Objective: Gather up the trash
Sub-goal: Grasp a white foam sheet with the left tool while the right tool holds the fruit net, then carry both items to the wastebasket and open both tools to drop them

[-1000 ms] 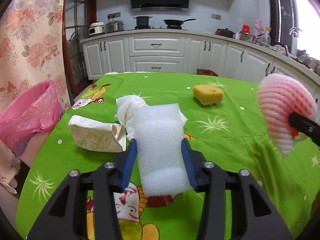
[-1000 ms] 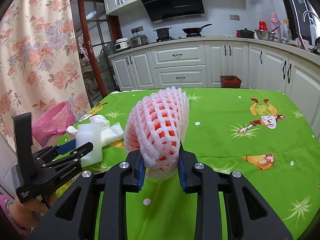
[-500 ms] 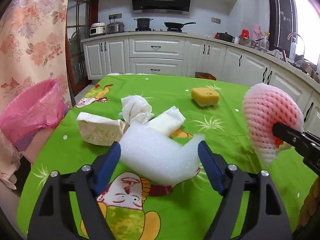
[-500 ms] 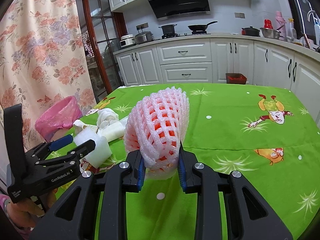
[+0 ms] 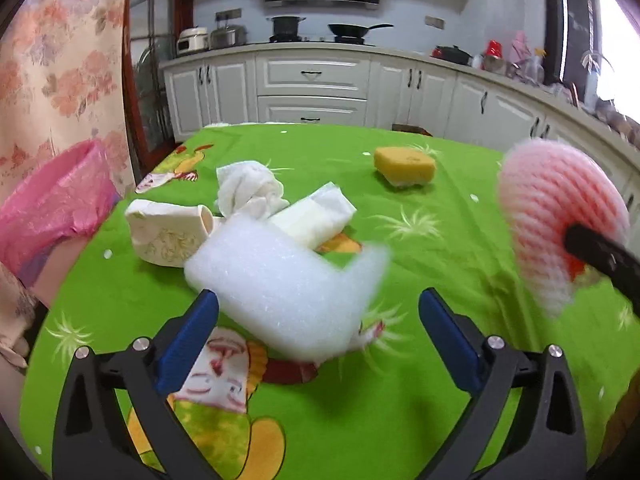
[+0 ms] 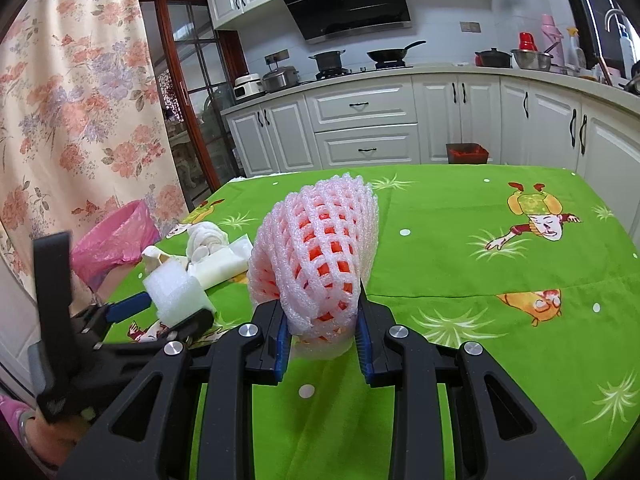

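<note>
Two grippers in play over the green tablecloth point(image 5: 440, 420). Your left gripper point(image 5: 318, 334) has its jaws spread wide — they have just been opening. The white foam block point(image 5: 288, 284) sits between the blue pads but the right pad is clearly off it; the left pad is at its lower corner, contact unclear. Block is blurred at its right edge, tilted, low over the cloth; can't tell if it rests on it.

Your right gripper point(image 6: 322, 338) is narrow, clamped on the pink foam fruit net point(image 6: 320, 252), pads pressing its lower end from both sides. Net stands up from the jaws, orange showing through the mesh. In the left view the same net hangs at the right side, above the table.

Trash on the table, beyond the foam block: a cream paper bag point(image 5: 168, 232) lying on its side, a crumpled white tissue point(image 5: 248, 188) behind it, a folded white wrapper point(image 5: 316, 216) just beside the tissue — all near each other at the left part of the cloth. Yellow sponge point(image 5: 404, 166) lies well apart, farther back toward the counters.

Pink bin bag point(image 5: 52, 208) stands off the table's left edge, mouth open, beside the floral curtain point(image 5: 60, 60). In the right view a hand point(image 6: 48, 440) shows under the left gripper's handle.
</note>
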### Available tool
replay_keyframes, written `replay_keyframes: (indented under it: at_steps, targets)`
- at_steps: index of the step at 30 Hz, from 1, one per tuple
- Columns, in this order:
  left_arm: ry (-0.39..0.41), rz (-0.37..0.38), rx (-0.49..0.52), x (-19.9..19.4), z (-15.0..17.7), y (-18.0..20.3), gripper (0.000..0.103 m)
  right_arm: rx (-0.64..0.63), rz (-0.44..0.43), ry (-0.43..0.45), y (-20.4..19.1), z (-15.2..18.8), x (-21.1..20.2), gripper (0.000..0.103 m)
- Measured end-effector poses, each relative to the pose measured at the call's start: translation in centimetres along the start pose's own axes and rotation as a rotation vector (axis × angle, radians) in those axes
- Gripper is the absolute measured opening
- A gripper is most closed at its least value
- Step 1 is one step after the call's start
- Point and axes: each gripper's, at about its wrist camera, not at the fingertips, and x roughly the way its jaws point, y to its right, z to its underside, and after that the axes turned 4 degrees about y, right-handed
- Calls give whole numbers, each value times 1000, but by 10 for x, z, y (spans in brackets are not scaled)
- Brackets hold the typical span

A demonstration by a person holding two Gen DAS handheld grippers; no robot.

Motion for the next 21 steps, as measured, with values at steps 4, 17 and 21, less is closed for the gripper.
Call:
replay_keyframes:
  at_steps: [4, 17, 21]
  targets:
    - [-12, -12, -33, 10, -9, -4, 96, 9, 11, 5, 5, -1, -3, 27]
    - [9, 58, -3, -13, -4, -16, 67, -8, -5, 1, -6, -3, -1, 27]
    - [48, 66, 3, -31, -5, -22, 67, -35, -22, 0, -19, -3, 0, 27]
